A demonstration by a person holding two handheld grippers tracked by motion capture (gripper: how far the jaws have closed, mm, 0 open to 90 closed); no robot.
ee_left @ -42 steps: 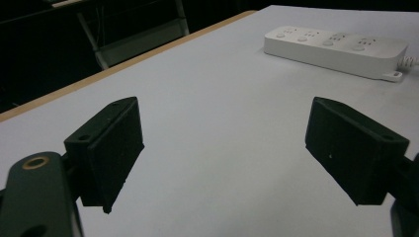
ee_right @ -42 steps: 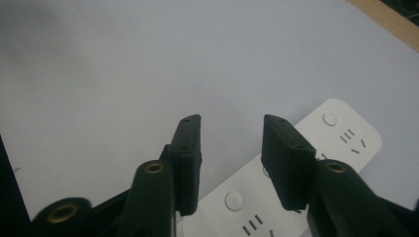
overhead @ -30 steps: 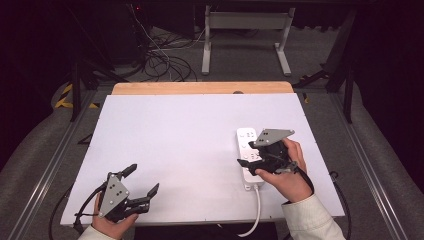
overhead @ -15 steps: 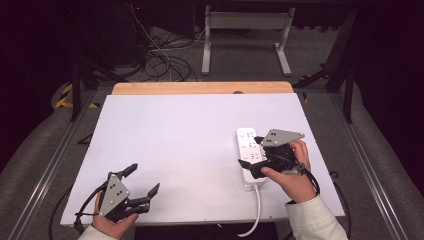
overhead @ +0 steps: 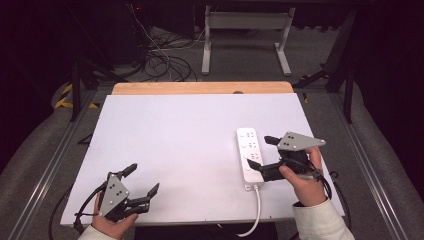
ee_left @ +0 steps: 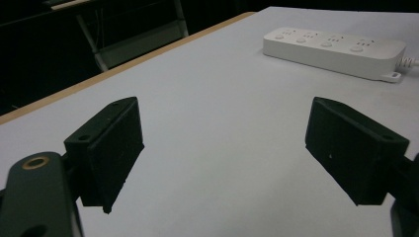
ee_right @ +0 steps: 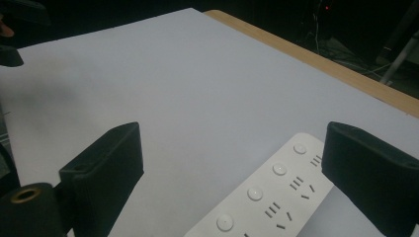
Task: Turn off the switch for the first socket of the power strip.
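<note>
The right gripper (overhead: 261,152), black with a grey three-cornered plate on top, is standing with jaws wide apart; they have just been opening, and nothing is being pressed between them. The hand has drawn away a little from the power strip (overhead: 249,156) since a second ago. This strip is one long white plastic bar with rounded corners and four round buttons, lying flat at about 4 o'clock on the matte white table (overhead: 175,135), its white cable (overhead: 256,212) leaving toward 6 o'clock. The left gripper (overhead: 141,180), at 7 o'clock, is also gaping empty and is staying in place.
</note>
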